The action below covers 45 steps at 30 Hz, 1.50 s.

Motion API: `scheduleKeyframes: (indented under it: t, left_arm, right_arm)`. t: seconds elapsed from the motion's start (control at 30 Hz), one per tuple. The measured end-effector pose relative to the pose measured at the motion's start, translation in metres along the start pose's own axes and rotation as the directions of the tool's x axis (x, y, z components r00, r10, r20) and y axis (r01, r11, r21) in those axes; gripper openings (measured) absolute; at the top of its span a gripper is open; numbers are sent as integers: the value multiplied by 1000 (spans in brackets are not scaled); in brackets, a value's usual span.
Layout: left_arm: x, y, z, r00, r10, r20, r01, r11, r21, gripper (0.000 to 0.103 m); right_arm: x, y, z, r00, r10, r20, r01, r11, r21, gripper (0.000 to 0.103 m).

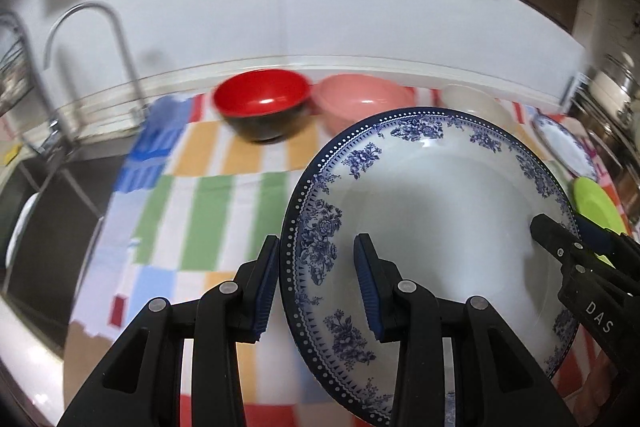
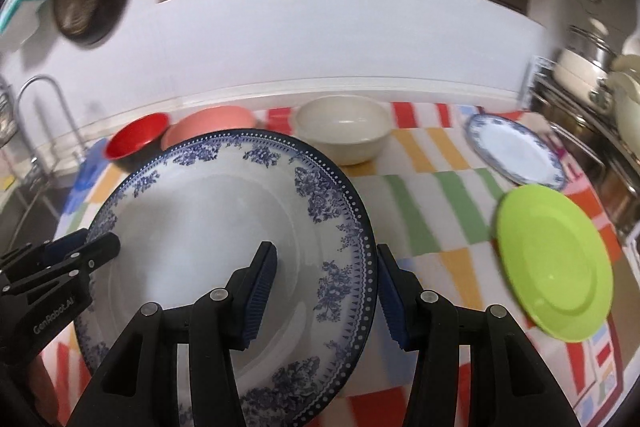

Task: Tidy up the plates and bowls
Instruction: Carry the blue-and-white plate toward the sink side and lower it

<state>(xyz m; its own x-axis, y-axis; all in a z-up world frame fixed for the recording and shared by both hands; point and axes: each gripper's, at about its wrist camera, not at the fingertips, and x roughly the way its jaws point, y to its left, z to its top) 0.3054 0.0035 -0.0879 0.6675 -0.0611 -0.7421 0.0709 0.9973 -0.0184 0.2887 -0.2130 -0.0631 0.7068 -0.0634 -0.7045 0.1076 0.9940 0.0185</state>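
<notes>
Plate (image 1: pixel 440 227), white, glossy, blue floral rim, dotted edge, opposite rims clamped in left (image 1: pixel 316 281) and right (image 2: pixel 326 293) jaws.

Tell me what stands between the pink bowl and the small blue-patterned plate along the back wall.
A cream bowl stands there, between the pink bowl and the small blue-patterned plate. The right wrist view shows it clearly.

**Two wrist cams, same plate from opposite edges**

Both fisheyes sit right behind their own fingers, tilted down at the counter and facing the far wall. The left gripper (image 1: pixel 316 283) cam is tight on the left rim of the big blue-patterned plate (image 1: pixel 440 227), the right gripper (image 2: pixel 326 291) cam on its right rim. Both catch the striped cloth (image 1: pixel 200 211), the red bowl (image 1: pixel 262 103) and each other.
</notes>
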Motion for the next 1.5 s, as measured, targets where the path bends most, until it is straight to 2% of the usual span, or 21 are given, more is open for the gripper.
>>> scheduleKeyframes:
  t: [0.3, 0.7, 0.93, 1.27, 1.5]
  left_arm:
    - [-4, 51, -22, 996, 84, -36, -86, 994, -65, 37]
    - [25, 90, -35, 988, 122, -100, -128, 990, -62, 37]
    - [39, 100, -38, 985, 109, -137, -117, 992, -54, 37]
    - [43, 103, -40, 984, 100, -149, -109, 993, -53, 37]
    - [42, 105, -38, 985, 72, -154, -87, 992, -92, 45]
  right_arm:
    - [5, 61, -12, 994, 100, -37, -104, 989, -106, 50]
    - [37, 111, -31, 984, 112, -136, -135, 976, -169, 50]
    - [50, 122, -38, 977, 99, -187, -130, 979, -160, 50]
    - [56, 128, -41, 977, 80, -200, -113, 981, -161, 50]
    - [58, 128, -40, 975, 81, -209, -114, 981, -154, 51]
